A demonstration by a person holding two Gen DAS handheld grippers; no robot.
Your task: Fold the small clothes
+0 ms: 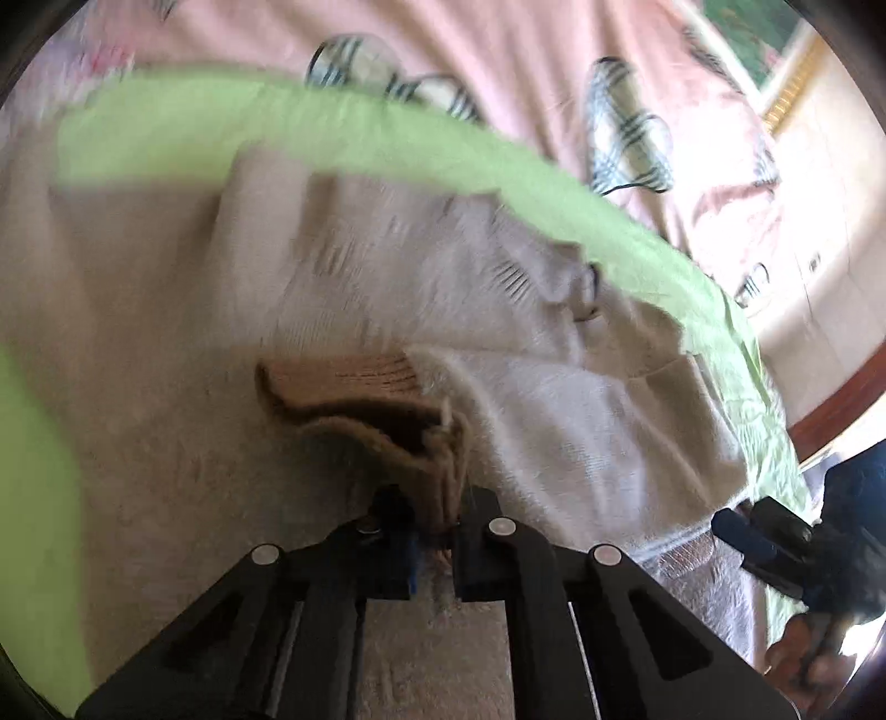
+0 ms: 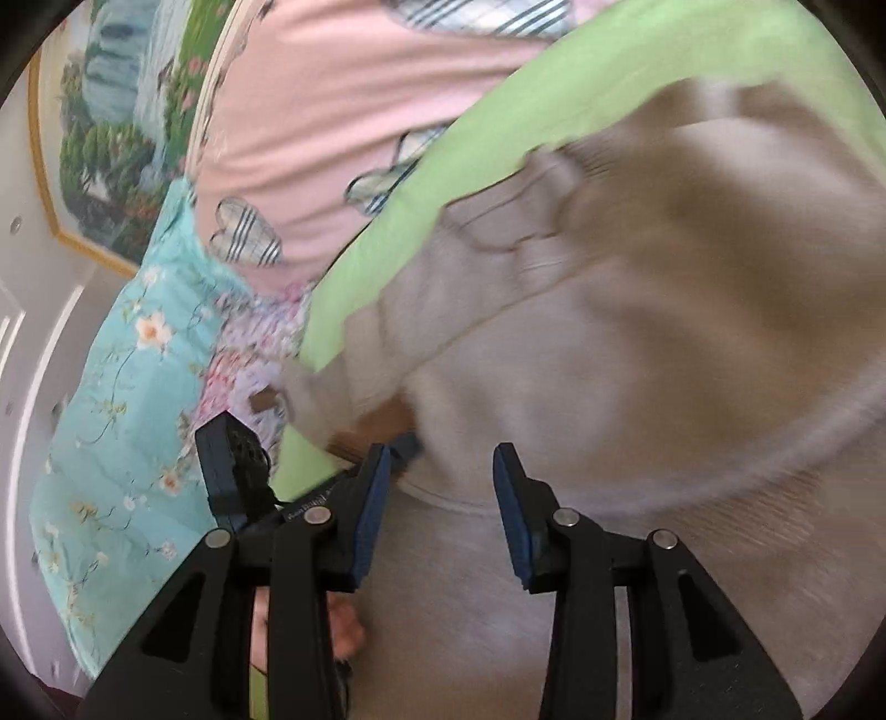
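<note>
The left gripper (image 1: 437, 518) has its two black fingers drawn narrow together, pinching a bunched, ribbed tan edge of the beige knitted garment (image 1: 310, 310); that pinched fold rises straight out from between the fingertips and opens just ahead of them into a darker brown hollow. From there the garment spreads forward and to both sides of the tool, its pale body filling most of the left wrist view and lying on a light green sheet (image 1: 310, 130) that shows beyond it and off to the far left. Past the green sheet is a pink cover (image 1: 498, 50) printed with checked hearts. At the lower right of that view the other tool appears, close by the garment's hem. The right gripper (image 2: 440, 482) stands wide, its blue-padded fingers (image 2: 368, 515) well apart with nothing between them; the garment lies directly under and ahead of the gap, stretching away to the right, much of it blurred. To the left of this tool lies a turquoise floral cloth (image 2: 127, 399), and farther off a framed landscape picture (image 2: 105, 127) on the wall.
</note>
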